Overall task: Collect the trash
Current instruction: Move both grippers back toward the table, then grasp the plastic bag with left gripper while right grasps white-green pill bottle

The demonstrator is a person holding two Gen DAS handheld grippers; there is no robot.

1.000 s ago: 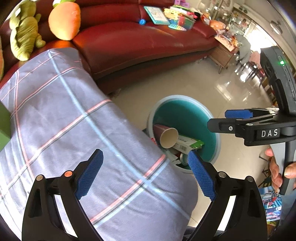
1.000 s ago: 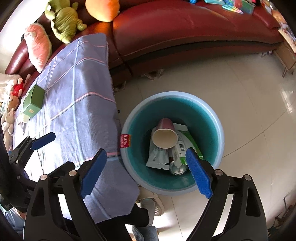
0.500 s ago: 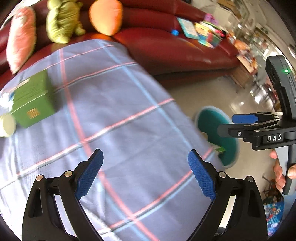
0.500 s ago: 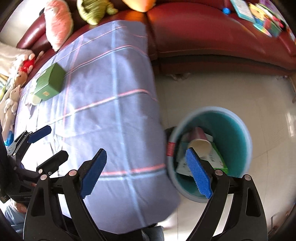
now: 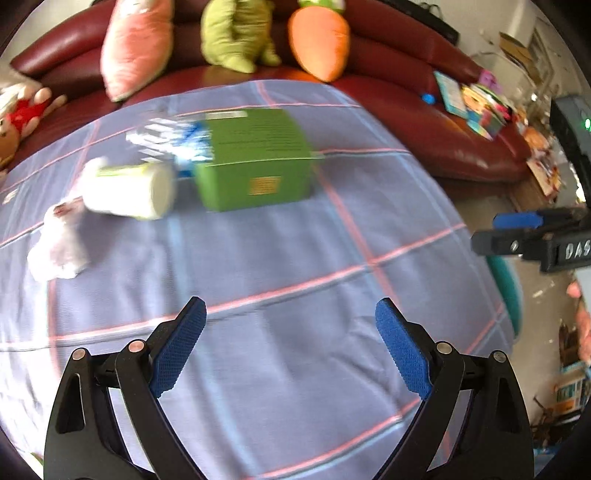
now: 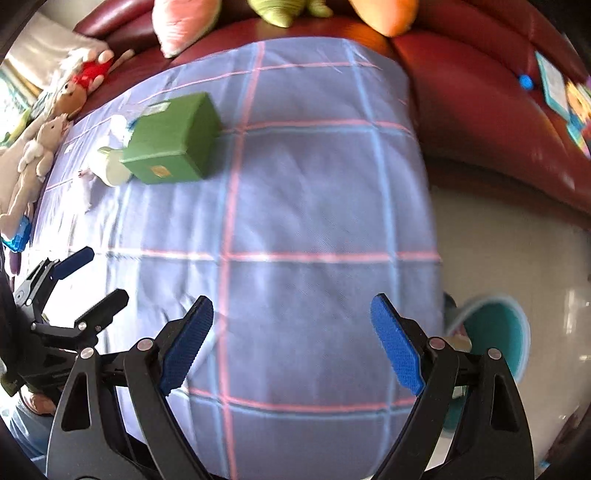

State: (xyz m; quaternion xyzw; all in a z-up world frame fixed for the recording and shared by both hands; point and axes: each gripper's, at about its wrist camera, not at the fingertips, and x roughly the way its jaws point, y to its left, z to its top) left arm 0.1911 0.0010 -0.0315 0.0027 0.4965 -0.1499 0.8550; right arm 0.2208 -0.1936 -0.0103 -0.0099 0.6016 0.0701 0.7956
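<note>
A green box (image 5: 255,158) lies on the plaid cloth (image 5: 277,258), also in the right wrist view (image 6: 171,142). Left of it lie a white paper cup (image 5: 129,190), a crumpled white tissue (image 5: 59,243) and a blue-white wrapper (image 5: 173,138). My left gripper (image 5: 291,347) is open and empty above the cloth, well short of the box. My right gripper (image 6: 291,339) is open and empty over the cloth's near part. The teal bin (image 6: 495,332) stands on the floor at the right and also shows in the left wrist view (image 5: 508,291).
A red sofa (image 5: 424,103) runs behind the cloth with a pink cushion (image 5: 133,44), green plush (image 5: 236,33) and carrot plush (image 5: 317,40). Books (image 5: 472,99) lie on its right part. Stuffed animals (image 6: 40,147) sit left.
Both grippers have swung left from over the bin to over the cloth. The green box, cup and tissue have come into view. Both stay open.
</note>
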